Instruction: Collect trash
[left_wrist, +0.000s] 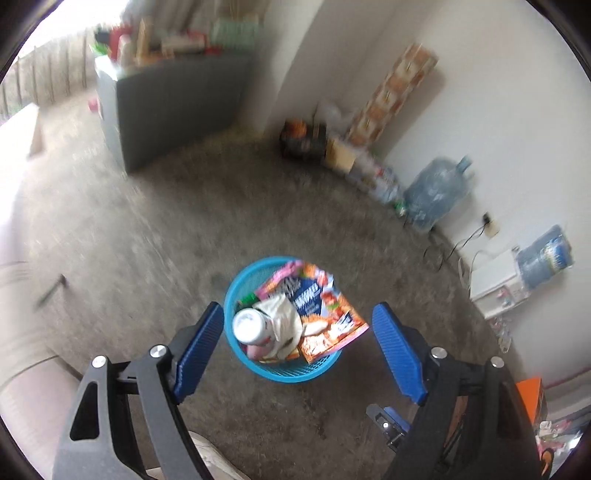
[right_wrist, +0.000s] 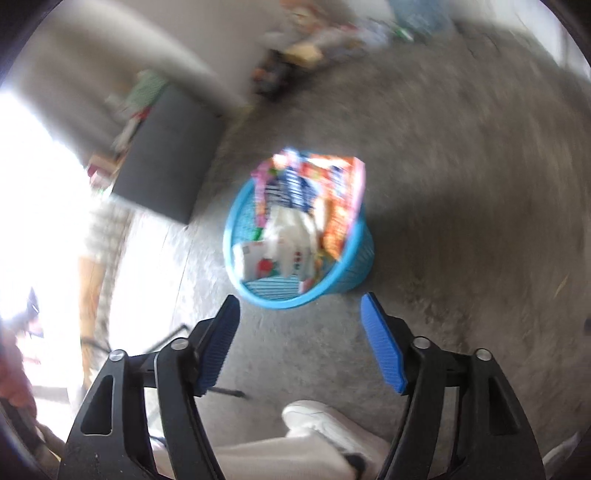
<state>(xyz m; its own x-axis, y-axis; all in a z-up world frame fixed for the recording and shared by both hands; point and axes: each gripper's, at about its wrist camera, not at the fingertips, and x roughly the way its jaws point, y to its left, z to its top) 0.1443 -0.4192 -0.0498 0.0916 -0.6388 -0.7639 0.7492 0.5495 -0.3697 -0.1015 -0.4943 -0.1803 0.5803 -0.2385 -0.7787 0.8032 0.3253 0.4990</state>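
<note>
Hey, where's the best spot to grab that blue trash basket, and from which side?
Probably the blue basket's rim on the near side, coming from above. It stands upright on the floor, and the orange snack packets overhang the far and right rim, leaving the near edge bare for the fingers.

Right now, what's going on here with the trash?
Both tongs are open and hold nothing. The left tongs hang over the blue basket on the floor, which is stuffed with snack wrappers, crumpled white paper and a white bottle. The right tongs point at the same basket from a little farther back. Both views are blurred.
</note>
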